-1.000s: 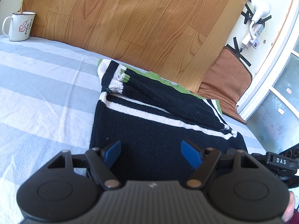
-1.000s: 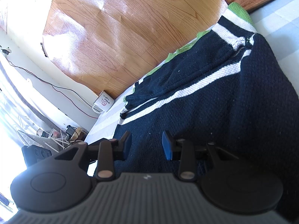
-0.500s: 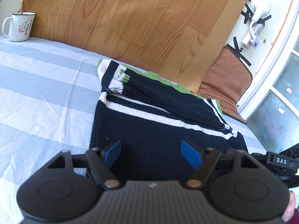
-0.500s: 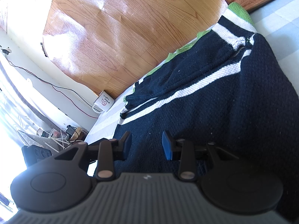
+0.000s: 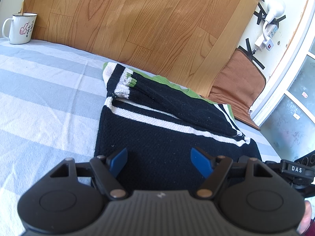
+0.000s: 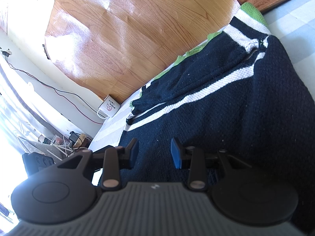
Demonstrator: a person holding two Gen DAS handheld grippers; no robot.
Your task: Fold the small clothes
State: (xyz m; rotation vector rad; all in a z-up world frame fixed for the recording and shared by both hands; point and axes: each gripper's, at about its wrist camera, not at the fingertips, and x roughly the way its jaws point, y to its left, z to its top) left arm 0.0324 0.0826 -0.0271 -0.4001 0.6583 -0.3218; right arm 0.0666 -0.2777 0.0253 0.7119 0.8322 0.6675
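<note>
Black striped sweater (image 5: pixel 167 149) half folded on striped bed (image 5: pixel 43 98). Left gripper (image 5: pixel 158 162) and right gripper (image 6: pixel 154 153) both apart, empty. Best gripped at near hem corners, lifted evenly.

Your left gripper (image 5: pixel 158 163) is angled downward with its blue pads spread wide, nothing between them. Your right gripper (image 6: pixel 154 153) has a narrower gap, also empty.
</note>
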